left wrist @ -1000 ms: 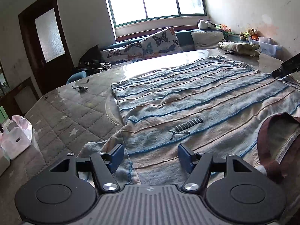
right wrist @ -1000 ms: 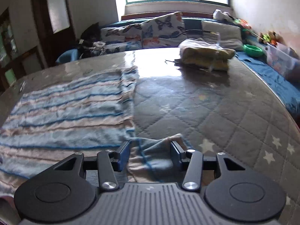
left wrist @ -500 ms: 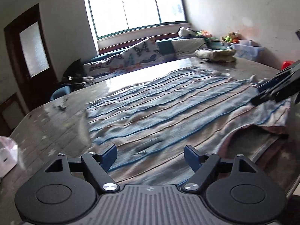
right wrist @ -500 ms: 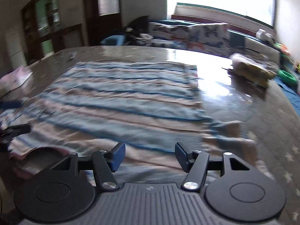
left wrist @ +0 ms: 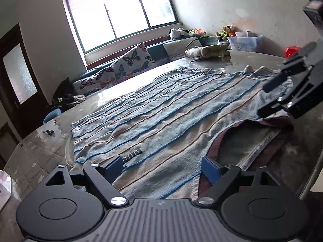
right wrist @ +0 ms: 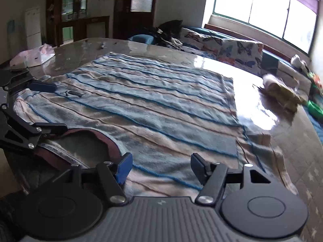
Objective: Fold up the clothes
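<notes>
Sweater [left wrist: 161, 109] lies spread flat on bench [left wrist: 262, 60], collar near. Left tongs [left wrist: 161, 166] and right tongs [right wrist: 161, 166] have just been opening, both spread, nothing pinched; sleeves probably released, next fold pending.

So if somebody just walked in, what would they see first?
The big striped sweater lying flat across the table, its brown collar at the near edge. Two open grippers hang over that edge: the left gripper beside the collar, the right gripper over the shoulder. Behind, a bright window stands above a butterfly cushion.
</notes>
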The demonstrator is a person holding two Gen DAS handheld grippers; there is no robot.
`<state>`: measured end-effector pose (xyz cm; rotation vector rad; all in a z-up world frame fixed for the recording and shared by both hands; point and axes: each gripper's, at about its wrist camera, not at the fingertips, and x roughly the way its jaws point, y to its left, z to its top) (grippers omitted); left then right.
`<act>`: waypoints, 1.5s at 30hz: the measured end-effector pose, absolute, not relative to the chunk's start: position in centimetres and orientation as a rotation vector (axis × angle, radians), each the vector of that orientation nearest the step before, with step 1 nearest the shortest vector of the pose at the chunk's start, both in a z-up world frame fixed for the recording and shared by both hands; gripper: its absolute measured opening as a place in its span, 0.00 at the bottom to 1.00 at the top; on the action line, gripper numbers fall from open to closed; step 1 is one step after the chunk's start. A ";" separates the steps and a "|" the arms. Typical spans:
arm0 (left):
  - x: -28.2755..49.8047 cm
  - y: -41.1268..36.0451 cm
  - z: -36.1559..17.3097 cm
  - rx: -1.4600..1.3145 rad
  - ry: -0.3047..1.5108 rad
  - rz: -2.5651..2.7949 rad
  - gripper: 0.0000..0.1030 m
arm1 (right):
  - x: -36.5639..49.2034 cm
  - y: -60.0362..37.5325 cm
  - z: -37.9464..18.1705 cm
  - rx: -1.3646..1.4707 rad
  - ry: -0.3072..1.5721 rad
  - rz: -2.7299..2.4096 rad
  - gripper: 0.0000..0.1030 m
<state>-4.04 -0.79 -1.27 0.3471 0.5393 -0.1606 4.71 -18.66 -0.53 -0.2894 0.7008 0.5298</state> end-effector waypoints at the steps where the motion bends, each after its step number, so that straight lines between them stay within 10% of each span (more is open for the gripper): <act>1: -3.9 -0.8 -1.2 0.344 0.540 -0.161 0.85 | 4.8 -19.1 -0.6 -0.271 0.709 0.523 0.64; 23: -2.8 -2.9 1.1 0.291 0.479 -0.175 1.00 | 9.5 -33.9 -1.1 0.088 0.676 -0.002 0.55; 37: -2.4 -2.9 1.1 0.266 0.492 -0.148 1.00 | 8.7 -34.5 -1.7 0.206 0.663 -0.033 0.11; 45: -2.3 -2.4 0.9 0.245 0.501 -0.129 1.00 | 7.5 -33.1 1.4 0.204 0.570 0.030 0.08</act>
